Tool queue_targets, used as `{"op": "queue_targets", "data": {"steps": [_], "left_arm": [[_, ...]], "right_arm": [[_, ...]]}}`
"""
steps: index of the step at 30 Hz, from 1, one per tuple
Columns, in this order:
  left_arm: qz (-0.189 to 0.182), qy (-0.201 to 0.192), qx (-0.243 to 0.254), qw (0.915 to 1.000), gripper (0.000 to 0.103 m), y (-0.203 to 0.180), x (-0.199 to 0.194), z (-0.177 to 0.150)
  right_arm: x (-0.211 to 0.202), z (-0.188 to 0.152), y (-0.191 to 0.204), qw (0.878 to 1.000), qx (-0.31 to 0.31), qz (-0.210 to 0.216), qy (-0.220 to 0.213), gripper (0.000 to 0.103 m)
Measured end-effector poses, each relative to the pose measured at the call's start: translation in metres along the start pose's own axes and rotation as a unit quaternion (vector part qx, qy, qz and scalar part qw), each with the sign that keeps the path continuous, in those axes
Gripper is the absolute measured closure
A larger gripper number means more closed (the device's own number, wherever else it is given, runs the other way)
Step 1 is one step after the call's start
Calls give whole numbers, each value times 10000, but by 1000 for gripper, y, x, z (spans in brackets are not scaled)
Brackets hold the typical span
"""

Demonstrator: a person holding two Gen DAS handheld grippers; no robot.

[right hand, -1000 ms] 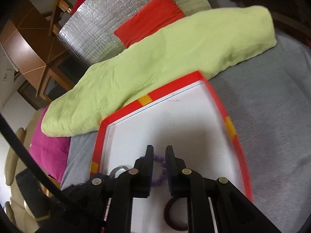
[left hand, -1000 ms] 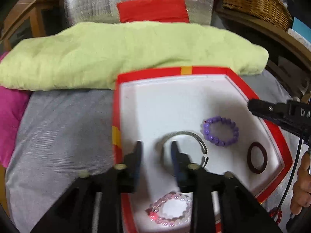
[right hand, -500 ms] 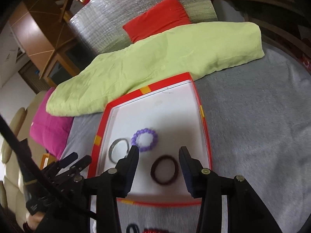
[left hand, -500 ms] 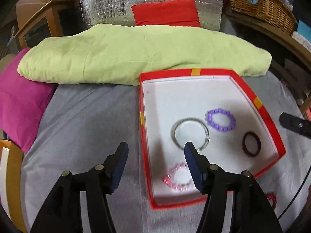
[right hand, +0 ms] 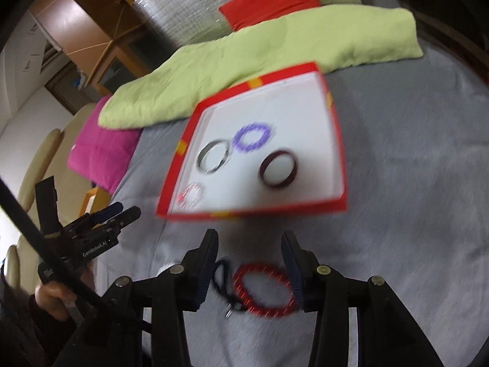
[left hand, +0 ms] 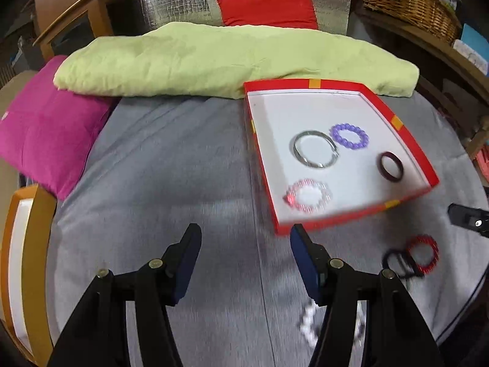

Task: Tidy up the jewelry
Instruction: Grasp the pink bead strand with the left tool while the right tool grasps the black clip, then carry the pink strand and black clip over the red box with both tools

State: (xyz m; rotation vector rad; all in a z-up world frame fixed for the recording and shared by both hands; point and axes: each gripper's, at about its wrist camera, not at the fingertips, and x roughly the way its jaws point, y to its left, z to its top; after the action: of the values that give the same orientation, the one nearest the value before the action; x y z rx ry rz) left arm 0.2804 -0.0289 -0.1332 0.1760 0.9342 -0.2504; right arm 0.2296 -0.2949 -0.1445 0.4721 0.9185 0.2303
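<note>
A red-rimmed white box [left hand: 308, 87] [right hand: 337, 140] lies on the grey cloth. In it lie a silver bangle [left hand: 315, 149] [right hand: 213, 159], a purple bead bracelet [left hand: 349, 136] [right hand: 252, 137], a dark maroon ring [left hand: 391, 166] [right hand: 277, 169] and a pink bead bracelet [left hand: 308, 195] [right hand: 192, 195]. My left gripper [left hand: 246, 238] is open and empty, in front of the box. My right gripper [right hand: 250, 241] is open, above a red bead bracelet [right hand: 262, 289] [left hand: 423, 253] and a dark cord [right hand: 223, 284] [left hand: 397, 261] on the cloth. A white bead bracelet [left hand: 307, 324] lies by my left gripper's right finger.
A light green folded blanket [left hand: 214, 61] [right hand: 275, 61] lies behind the box. A magenta cushion [left hand: 45, 134] [right hand: 101, 153] sits at the left. A wicker basket [left hand: 409, 3] stands at the back right. A wooden chair edge [left hand: 27, 260] is at the left.
Both grippers have pulled back out of the box and opened wider. The silver bangle and maroon ring stay in the box. The red bracelet and cord came into the right wrist view.
</note>
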Motion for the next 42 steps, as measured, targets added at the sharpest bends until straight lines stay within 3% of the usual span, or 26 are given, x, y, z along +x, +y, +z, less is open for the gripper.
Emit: {"op": "queue_targets", "data": {"steps": [8,10,11,18,22,24,25,26,27,29,32,42], "left_arm": [[-552,235,-153,9981,42,-9,-19,-66],[-716,163,-86,9973,42,-14,-27,-78],[-770,137,-68,9969,42,-16,-29,-80],[-1214,298,61,9921,42,-26,-22,-84],[-1299,370,257,9905,42,-36,-18,-88],[-1335,467,311,9895,42,-39,-13,-90],[-1372,497,315,9888,45,-39,-11,-90],[-1397,524,325,9883,56,-41,-9,-91],[-1399,550,346,9880,72,-41,-7,-91],[-1423,600,365,9873,84,-43,-5,-92],[-1477,574,483,9862,94,-47,-5,-92],[-1690,154,554,9839,97,-58,-18,-77]], "right_arm": [[5,-30,24,9987,-204,418,227,57],[7,-33,29,9984,-309,421,237,62],[8,-34,30,9982,-348,429,225,68],[31,-36,28,9977,-332,166,563,69],[41,-43,39,9954,-693,-32,655,69],[44,-47,44,9933,-936,-166,662,75],[47,-49,45,9919,-1017,-249,713,91],[50,-50,45,9909,-1051,-326,777,95],[51,-50,43,9907,-1037,-406,776,96],[46,-46,38,9916,-976,-554,638,97],[30,-37,26,9957,-721,-485,335,97],[5,-25,12,9992,-243,-255,-204,97]]}}
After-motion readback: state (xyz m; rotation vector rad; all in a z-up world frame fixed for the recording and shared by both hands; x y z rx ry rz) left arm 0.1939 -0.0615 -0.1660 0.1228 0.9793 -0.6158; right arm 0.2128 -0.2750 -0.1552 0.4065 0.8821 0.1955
